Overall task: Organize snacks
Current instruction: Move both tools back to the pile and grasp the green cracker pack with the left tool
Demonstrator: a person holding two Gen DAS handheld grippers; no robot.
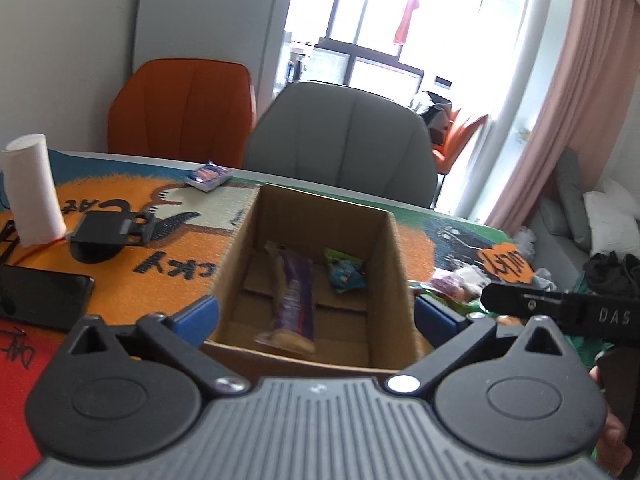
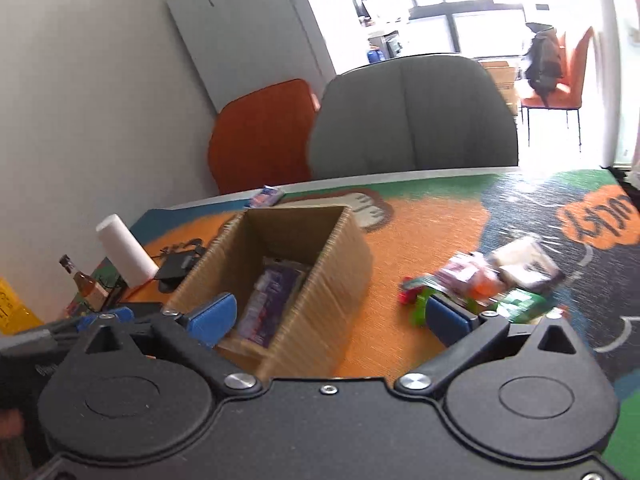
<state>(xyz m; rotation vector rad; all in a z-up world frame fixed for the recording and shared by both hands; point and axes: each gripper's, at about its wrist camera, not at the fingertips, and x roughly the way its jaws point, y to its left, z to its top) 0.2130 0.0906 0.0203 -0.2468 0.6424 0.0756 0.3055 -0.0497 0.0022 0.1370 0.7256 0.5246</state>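
An open cardboard box (image 1: pixel 234 256) stands on the patterned table mat. Inside it lie a long purple snack packet (image 1: pixel 294 300) and a small green and blue packet (image 1: pixel 346 274). My left gripper (image 1: pixel 318 316) hovers at the box's near edge, open, with its blue pads astride the box and gripping nothing. In the right wrist view the same box (image 2: pixel 332 276) sits left of centre, with the purple packet (image 2: pixel 268 300) inside. My right gripper (image 2: pixel 332 318) is open and empty, over the box's near right corner. A pile of loose snack packets (image 2: pixel 480 284) lies to the right of the box.
Left of the box are a white paper roll (image 1: pixel 32 192), a black stand (image 1: pixel 108 236) and a dark phone (image 1: pixel 40 296). A small blue packet (image 1: pixel 208 176) lies by the far table edge. A grey chair (image 1: pixel 344 140) and an orange chair (image 1: pixel 184 108) stand behind. A bottle (image 2: pixel 86 284) stands at far left.
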